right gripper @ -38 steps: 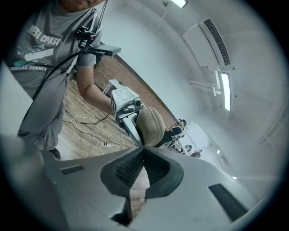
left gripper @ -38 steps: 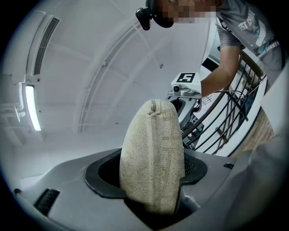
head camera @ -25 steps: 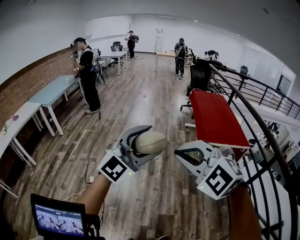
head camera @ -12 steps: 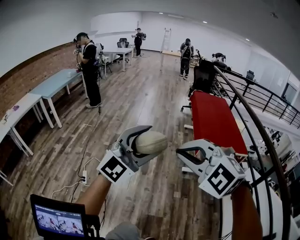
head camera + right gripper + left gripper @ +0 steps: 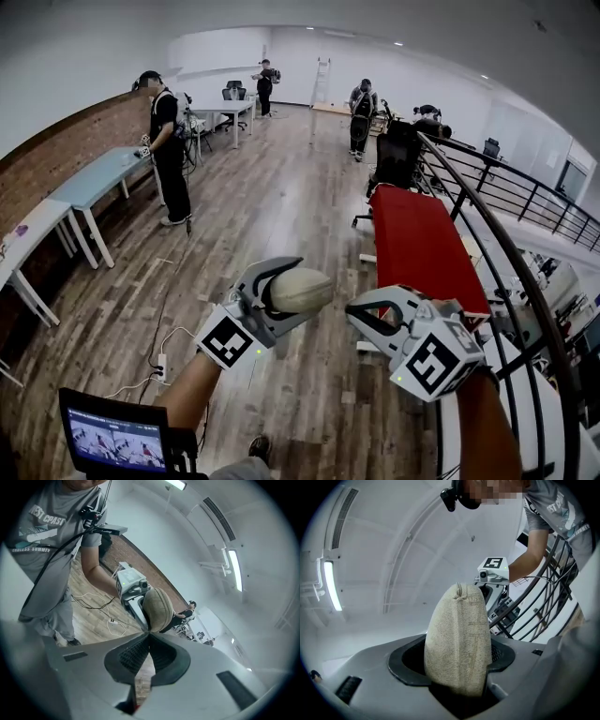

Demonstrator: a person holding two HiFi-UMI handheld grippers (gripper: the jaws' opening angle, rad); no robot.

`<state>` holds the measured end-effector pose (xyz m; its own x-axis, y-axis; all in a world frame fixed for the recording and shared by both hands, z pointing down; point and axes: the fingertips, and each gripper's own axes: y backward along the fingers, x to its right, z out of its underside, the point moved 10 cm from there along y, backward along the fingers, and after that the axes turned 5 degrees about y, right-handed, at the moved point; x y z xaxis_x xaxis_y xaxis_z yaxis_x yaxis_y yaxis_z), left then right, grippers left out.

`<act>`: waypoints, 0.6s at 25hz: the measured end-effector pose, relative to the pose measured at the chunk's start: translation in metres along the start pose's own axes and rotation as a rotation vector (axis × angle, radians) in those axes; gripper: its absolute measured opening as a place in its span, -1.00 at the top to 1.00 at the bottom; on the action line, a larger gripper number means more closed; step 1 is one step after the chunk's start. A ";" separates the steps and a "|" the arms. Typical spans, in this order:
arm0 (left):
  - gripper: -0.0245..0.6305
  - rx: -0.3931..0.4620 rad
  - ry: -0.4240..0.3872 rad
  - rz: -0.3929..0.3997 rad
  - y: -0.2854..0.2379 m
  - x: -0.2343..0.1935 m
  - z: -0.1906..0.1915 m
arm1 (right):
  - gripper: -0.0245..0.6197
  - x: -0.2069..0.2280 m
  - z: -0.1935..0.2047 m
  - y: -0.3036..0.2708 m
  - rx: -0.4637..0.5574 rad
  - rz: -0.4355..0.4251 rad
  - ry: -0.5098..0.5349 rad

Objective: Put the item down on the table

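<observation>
Wood floor (image 5: 272,197), left gripper (image 5: 307,281) level gripping pouch (image 5: 296,291), right gripper (image 5: 352,315) angled down

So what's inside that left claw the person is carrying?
A beige oval fabric pouch with a stitched seam, clamped between the jaws of the left gripper and sticking out past them. Its lower end is sunk between the jaws, so that part can't be seen.
</observation>
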<state>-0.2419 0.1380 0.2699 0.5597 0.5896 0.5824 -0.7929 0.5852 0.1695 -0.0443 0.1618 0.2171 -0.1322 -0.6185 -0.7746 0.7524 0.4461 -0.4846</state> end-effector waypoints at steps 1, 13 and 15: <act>-0.02 0.001 0.001 0.001 -0.003 -0.002 0.000 | 0.92 0.003 0.001 0.001 -0.001 0.005 0.000; -0.02 0.009 -0.008 0.036 -0.015 0.005 -0.011 | 0.91 -0.002 0.008 0.019 -0.015 0.034 -0.023; -0.02 0.015 -0.010 0.044 -0.026 -0.009 -0.007 | 0.92 0.013 0.014 0.014 -0.016 0.041 -0.027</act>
<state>-0.2246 0.1216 0.2550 0.5217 0.6086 0.5978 -0.8202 0.5505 0.1554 -0.0262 0.1512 0.2056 -0.0838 -0.6164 -0.7830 0.7466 0.4815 -0.4590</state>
